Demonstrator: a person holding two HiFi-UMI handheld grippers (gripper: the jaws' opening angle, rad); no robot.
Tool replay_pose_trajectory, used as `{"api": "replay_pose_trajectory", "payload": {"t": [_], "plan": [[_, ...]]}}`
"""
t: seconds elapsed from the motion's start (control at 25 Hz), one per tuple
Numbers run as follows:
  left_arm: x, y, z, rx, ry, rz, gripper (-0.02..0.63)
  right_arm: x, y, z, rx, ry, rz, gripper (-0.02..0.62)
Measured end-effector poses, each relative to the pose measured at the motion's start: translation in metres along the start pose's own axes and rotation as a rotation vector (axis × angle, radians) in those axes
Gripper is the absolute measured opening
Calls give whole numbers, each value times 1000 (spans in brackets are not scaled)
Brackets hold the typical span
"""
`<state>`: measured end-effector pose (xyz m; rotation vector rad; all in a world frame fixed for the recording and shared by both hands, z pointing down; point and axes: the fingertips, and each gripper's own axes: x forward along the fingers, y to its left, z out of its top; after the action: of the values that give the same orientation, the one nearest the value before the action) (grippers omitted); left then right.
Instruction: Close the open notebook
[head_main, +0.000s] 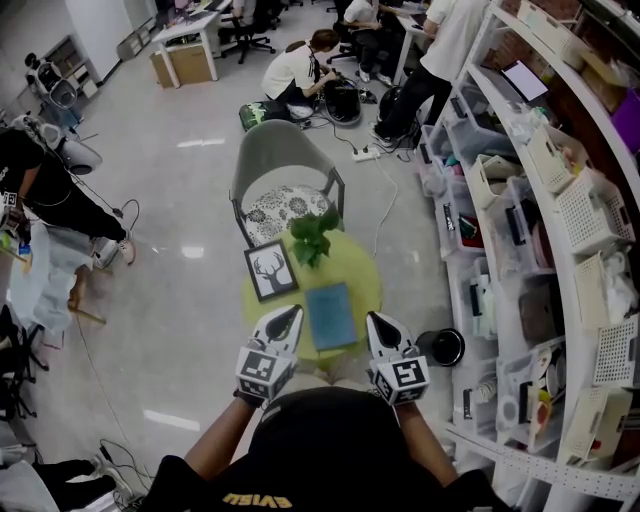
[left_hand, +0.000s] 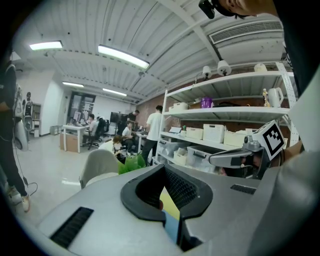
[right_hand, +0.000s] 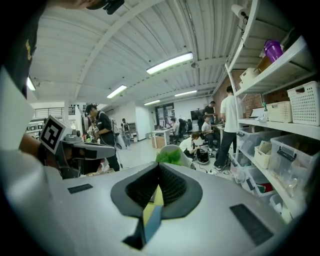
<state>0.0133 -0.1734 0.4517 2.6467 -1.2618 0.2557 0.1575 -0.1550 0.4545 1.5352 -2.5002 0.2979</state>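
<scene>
Closed tight and empty, my left gripper (head_main: 288, 316) and right gripper (head_main: 378, 322) hover on either side of the near end of the notebook (head_main: 330, 313), apparently clear of it. Each gripper view shows the jaws pressed together with nothing between the pads, only a sliver of yellow and blue in the slit below. The notebook lies flat near the front edge of a small round yellow desk (head_main: 362, 283), blue cover up. From above it reads as one plain rectangle with no pages showing, so I judge it already shut or very nearly so. Just beyond it to the left stands a framed deer picture (head_main: 271, 270), with a leafy green plant (head_main: 315, 236) behind and a grey chair (head_main: 283, 160) past the desk. Shelves (head_main: 560, 230) packed with bins and white baskets curve along the right.

To finish cleanly, I would check the free edge for any lift. If there is some, I would press one closed tip on the middle of the cover while the other gripper rests by the spine, so the book cannot slide toward the frame or off the desk.

No title or brand is legible on the cover. The cubes on both grippers carry black-and-white square codes, not words. Yellow lettering on my dark shirt (head_main: 330, 430) is too small to read.
</scene>
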Motion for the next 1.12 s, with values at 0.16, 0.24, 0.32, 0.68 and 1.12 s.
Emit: {"api": "replay_pose_trajectory", "payload": {"t": [0.16,0.24,0.32,0.68,1.12], "plan": [[0,-4,1,1,1,1,18,-3,-2,0,5,-4,3,2],[1,-6,1,3,3,1,18,-4,-3,-1,7,-5,6,2],[1,-8,0,4,5,0,18,-6,-3,-2,7,-5,6,2],[4,-15,1,4,10,-21,18,-12,-7,-5,19,-4,-12,2],[5,-12,4,-5,4,-42,18,-7,-4,-9,16,5,-28,2]]}}
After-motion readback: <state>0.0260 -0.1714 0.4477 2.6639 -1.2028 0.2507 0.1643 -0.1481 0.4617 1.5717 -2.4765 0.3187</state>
